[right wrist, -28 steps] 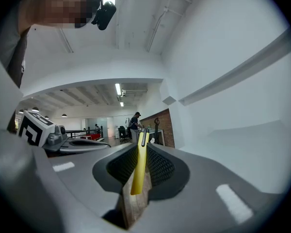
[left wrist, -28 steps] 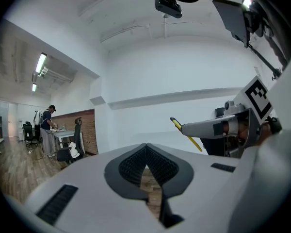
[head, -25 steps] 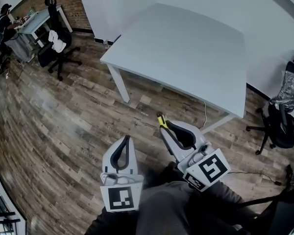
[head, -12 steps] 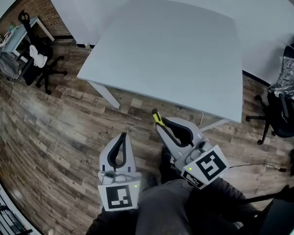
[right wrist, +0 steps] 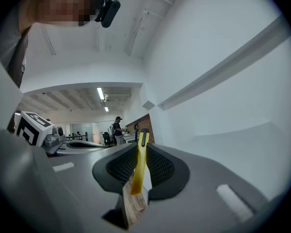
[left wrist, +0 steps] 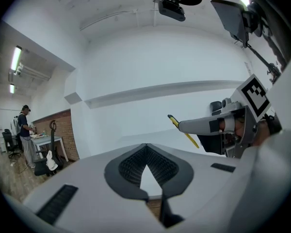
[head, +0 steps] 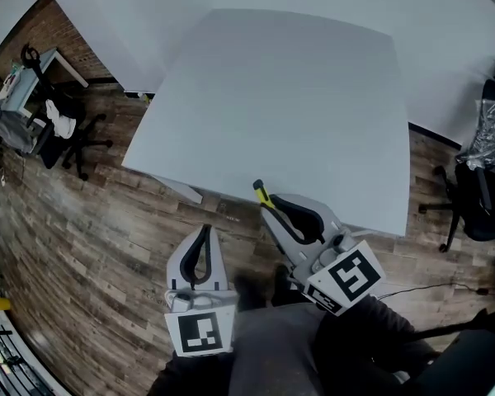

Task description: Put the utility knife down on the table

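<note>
table (head: 289, 97): white, bare top. the near edge lies just ahead of both grippers, so the whole surface is free as a set-down area.
right gripper (head: 268, 211): clenched on the utility knife, held in the air at the table's near edge. carry it forward until it is well over the top, lower it until the knife body lies flat on the surface, and only then part the jaws.
left gripper (head: 203, 236): jaws closed together with nothing between them, held over the wooden floor (head: 91, 221) beside the right gripper. keep it out of the path.
utility knife (right wrist: 140, 154): yellow, gripped edge-on, its black tip projecting past the jaws toward the table. avoid an early release, as it would likely drop to the floor.
</note>
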The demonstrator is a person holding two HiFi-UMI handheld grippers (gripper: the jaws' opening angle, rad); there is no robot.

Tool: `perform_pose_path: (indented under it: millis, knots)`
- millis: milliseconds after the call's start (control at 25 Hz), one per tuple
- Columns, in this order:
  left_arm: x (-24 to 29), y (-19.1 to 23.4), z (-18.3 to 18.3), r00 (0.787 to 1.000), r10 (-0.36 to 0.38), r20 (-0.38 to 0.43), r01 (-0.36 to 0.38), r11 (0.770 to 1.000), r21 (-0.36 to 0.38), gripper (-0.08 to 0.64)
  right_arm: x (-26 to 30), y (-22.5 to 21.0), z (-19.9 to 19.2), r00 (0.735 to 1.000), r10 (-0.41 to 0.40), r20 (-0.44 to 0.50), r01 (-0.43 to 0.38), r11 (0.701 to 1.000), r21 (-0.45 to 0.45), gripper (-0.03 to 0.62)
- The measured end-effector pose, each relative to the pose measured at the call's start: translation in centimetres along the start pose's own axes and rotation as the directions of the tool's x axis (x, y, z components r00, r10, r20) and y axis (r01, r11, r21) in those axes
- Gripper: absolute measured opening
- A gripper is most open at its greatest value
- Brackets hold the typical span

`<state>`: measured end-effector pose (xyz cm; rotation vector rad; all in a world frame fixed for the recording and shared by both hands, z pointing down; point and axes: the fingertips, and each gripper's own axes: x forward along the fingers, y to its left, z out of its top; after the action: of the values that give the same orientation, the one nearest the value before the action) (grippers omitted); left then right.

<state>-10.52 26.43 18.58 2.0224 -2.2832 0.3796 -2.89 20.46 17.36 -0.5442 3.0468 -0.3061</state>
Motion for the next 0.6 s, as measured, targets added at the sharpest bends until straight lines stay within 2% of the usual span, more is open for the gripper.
perform_pose_path:
  millis: [280, 600]
  knots:
    - [5.3, 2.2, -0.3, 0.999, -0.038, -0.003, 0.038, 0.999, -0.012, 0.002, 4.5, -2.9, -0.6, 1.0, -0.022, -0.021, 0.022, 1.0, 0.001, 0.057]
    - [15.1, 6.4, 0.4, 0.988, -0.156, 0.016, 0.156, 0.988, -0.011, 0.002, 12.1, -8.4, -0.4, 0.992, -0.122, -0.04, 0.122, 0.993, -0.006, 0.057]
